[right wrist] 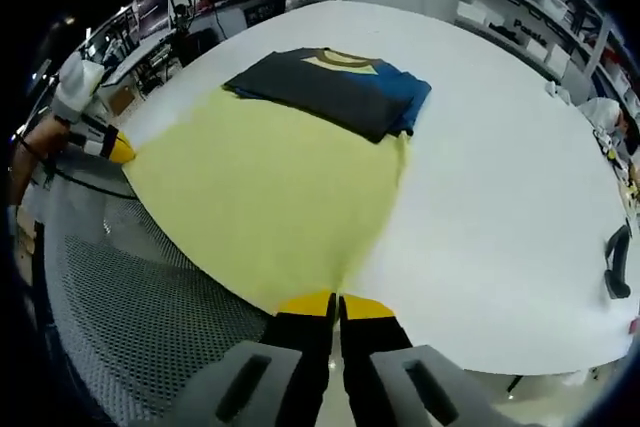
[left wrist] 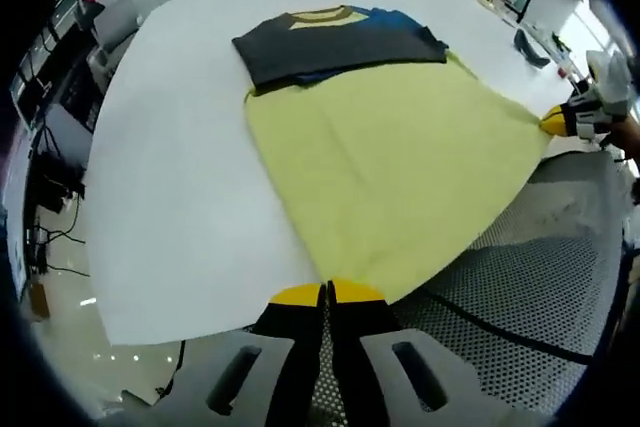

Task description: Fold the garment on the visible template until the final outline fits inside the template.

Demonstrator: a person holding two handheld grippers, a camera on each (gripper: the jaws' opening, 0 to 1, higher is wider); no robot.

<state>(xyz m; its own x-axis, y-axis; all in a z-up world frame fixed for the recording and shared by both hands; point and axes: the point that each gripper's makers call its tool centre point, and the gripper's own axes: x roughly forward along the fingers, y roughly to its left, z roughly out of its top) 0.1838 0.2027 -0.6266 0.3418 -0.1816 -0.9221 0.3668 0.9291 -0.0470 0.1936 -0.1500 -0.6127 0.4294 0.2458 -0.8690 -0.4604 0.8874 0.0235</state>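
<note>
Yellow cotton T-shirt with dark grey and blue sleeves folded across its chest (left wrist: 400,172), lying on a white table (left wrist: 170,207). Hem pulled taut off the near edge, probably for folding upward. Left gripper (left wrist: 327,294) clamped on one hem corner, right gripper (right wrist: 335,302) on the other. Perforated grey mat (right wrist: 130,297) below. Black handled tool (right wrist: 617,259) near the table's edge, well apart. Template outline not discernible.

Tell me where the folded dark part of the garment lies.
In the left gripper view, the dark part lies at the far end of the yellow panel, on the white table.
</note>
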